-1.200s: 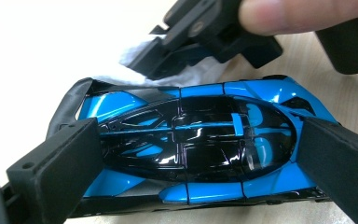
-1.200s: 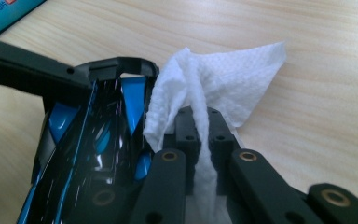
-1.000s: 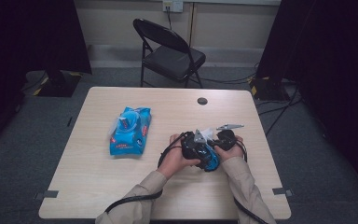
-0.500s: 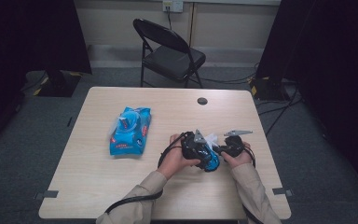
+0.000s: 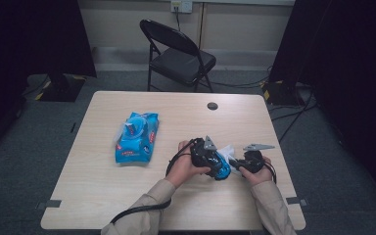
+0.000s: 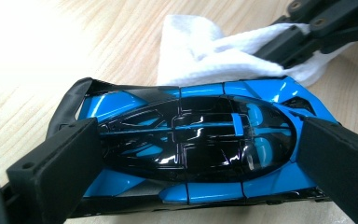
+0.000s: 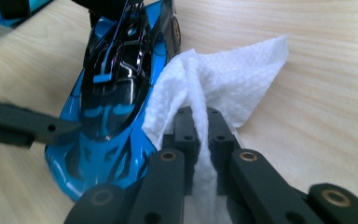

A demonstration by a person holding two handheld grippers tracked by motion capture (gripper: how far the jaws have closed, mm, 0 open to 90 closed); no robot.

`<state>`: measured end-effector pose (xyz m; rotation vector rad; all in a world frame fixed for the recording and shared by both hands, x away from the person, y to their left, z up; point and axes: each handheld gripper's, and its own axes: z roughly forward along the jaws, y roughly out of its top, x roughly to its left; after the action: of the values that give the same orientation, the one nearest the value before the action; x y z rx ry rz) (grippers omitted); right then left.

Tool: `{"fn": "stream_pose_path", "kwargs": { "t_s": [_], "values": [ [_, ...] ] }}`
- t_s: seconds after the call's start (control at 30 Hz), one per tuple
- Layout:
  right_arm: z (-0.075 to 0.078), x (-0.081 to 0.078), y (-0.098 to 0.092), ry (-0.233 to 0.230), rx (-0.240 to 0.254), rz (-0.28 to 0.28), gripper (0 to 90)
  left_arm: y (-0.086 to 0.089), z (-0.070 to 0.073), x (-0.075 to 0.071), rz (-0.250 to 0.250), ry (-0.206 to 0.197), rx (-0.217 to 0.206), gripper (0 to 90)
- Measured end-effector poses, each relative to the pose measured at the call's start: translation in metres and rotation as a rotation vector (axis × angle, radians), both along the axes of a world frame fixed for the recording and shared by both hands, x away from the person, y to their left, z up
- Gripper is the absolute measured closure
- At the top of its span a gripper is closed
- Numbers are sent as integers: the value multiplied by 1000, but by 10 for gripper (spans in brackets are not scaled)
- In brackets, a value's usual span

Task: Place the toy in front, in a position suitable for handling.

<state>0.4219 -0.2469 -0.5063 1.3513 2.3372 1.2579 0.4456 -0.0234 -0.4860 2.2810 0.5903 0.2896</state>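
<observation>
Left gripper (image 5: 210, 159): I see my black two-jaw tool clamped across a load, jaws spread wide.
Right gripper (image 7: 200, 116): jaws pinched together, angled toward my left tool.
Forearms: both enter low, converging.

Near the wooden table's (image 5: 103, 196) front right edge: blue-and-black toy car (image 5: 219, 166), crumpled white paper wipe (image 5: 226, 151) touching its right side. Left of centre: blue wipes packet (image 5: 136, 138). Near the back edge: small dark disc (image 5: 212, 105).

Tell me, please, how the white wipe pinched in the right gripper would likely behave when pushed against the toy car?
The white wipe is probably floppy: it folds and drapes past the right gripper. It looks light, so it would likely crumple against the blue toy car, not shove it.
</observation>
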Motion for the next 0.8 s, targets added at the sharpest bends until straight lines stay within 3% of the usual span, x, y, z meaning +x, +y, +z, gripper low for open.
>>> {"fn": "stream_pose_path", "kwargs": {
  "t_s": [0.47, 0.73, 0.8],
  "values": [
    [2, -26, -14, -2, -13, -13, 851, -1, 0, 0, 1, 1, 3, 0],
    [15, -33, -20, -39, 41, -45, 850, 2, 3, 3, -24, 15, 5, 3],
    [19, -34, -22, -50, 51, -54, 850, 5, 5, 3, -34, 17, 7, 51]
  ]
}}
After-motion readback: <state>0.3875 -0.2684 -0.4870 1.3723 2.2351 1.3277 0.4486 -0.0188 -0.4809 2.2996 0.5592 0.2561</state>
